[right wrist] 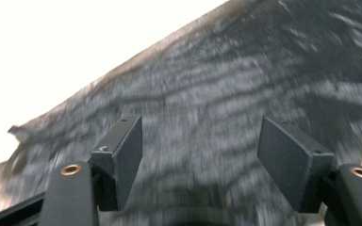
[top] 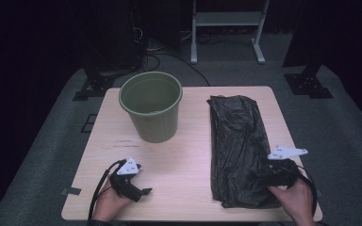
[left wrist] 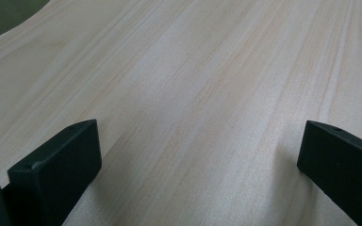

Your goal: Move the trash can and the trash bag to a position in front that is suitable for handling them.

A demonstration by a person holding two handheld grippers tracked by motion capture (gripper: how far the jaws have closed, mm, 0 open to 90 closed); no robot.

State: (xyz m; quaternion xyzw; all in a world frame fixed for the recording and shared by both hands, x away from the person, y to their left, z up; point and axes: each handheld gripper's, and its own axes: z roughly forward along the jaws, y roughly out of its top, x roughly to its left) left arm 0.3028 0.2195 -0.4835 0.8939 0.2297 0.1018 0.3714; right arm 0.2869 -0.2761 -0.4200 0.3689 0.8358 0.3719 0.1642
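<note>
Over the near end of the black bag (top: 238, 146): right gripper (right wrist: 200, 155), jaws apart, nothing pinched between them, crinkled plastic blurred just beyond the tips. From above, right gripper (top: 264, 175) at the bag's near right corner, hand (top: 296, 197) behind it. Bag itself spread flat lengthwise down the right half of the table (top: 188, 160), well apart from the green bucket (top: 151, 106) upright to its left. Far to the bag's left, near the front edge: left gripper (top: 143, 190), resting low in the other hand (top: 107, 202). Up close, left gripper (left wrist: 198, 155) gaping wide over bare wood, holding nothing.
</note>
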